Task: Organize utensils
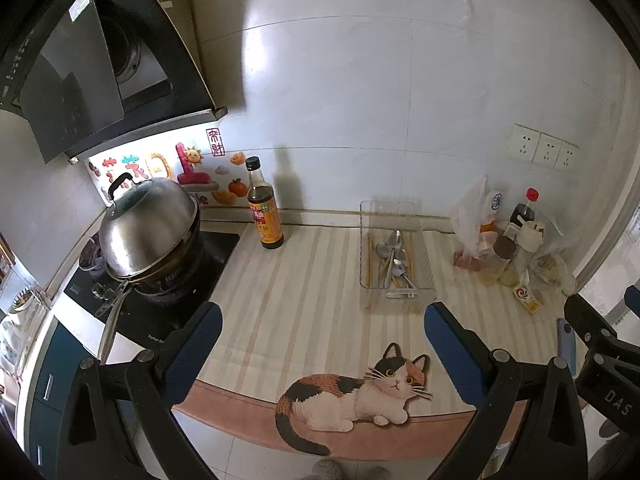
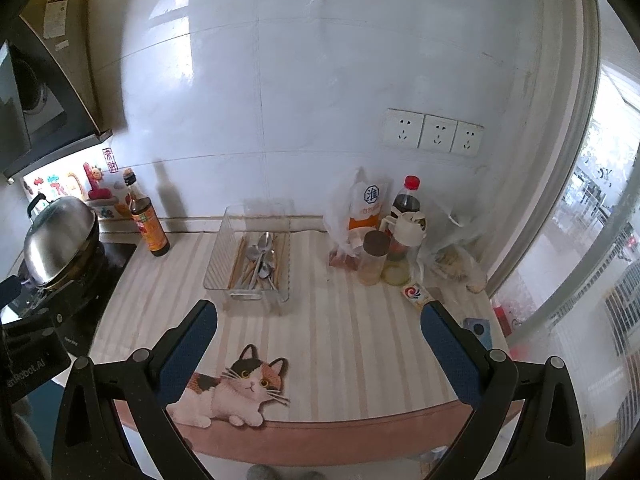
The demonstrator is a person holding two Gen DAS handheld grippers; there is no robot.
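Observation:
A clear plastic tray (image 1: 370, 240) (image 2: 218, 264) stands on the striped mat near the wall. Inside it lie several metal spoons (image 1: 390, 246) (image 2: 262, 252) and wooden chopsticks (image 1: 369, 258) (image 2: 238, 260), mixed in a pile. My left gripper (image 1: 322, 328) is open and empty, held above the mat's front half, short of the tray. My right gripper (image 2: 318, 330) is open and empty, above the mat in front of and to the right of the tray. The right gripper's body shows at the right edge of the left wrist view (image 1: 600, 344).
A dark sauce bottle (image 1: 264, 208) (image 2: 148, 220) stands left of the tray. A lidded steel pot (image 1: 150, 232) (image 2: 60, 240) sits on the cooktop at left. Bottles, jars and plastic bags (image 1: 508, 240) (image 2: 384, 240) crowd the right corner. A small box (image 2: 416, 294) lies near them.

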